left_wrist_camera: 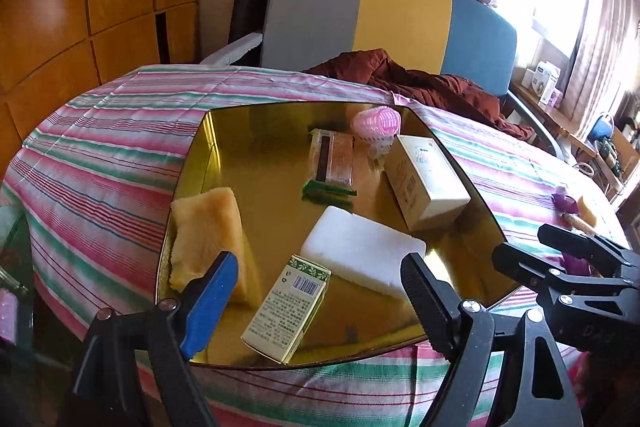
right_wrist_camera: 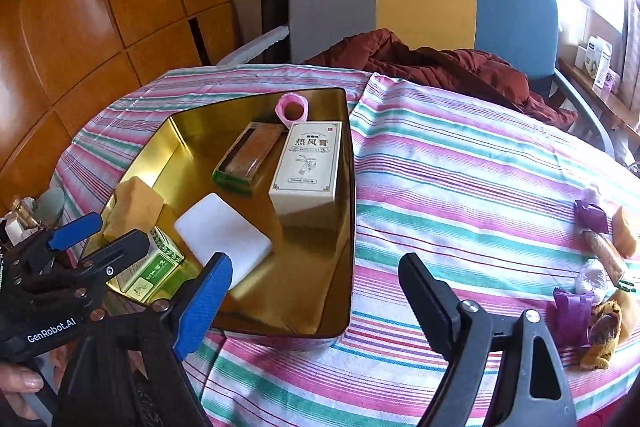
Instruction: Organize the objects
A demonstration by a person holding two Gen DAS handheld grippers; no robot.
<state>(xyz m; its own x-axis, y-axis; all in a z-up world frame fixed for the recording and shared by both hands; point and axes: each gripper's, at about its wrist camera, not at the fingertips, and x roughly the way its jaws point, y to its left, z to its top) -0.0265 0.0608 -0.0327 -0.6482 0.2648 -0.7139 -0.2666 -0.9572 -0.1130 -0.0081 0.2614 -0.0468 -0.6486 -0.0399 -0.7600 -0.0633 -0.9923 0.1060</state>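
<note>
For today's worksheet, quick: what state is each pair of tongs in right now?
Left tongs: open, holding nothing, above the gold tin.
Right tongs: open, holding nothing, over the tin's near edge.

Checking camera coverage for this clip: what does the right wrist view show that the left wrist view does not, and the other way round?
Only the right wrist view shows the front face of the tall white box, the full cluster of purple wrappers and snacks at the table's right edge, and a hand holding the left hand-held gripper.

Only the left wrist view shows the barcode side of the green box and the right hand-held gripper.

Both show the gold tin, white block, yellow sponge, pink roller and striped cloth.
</note>
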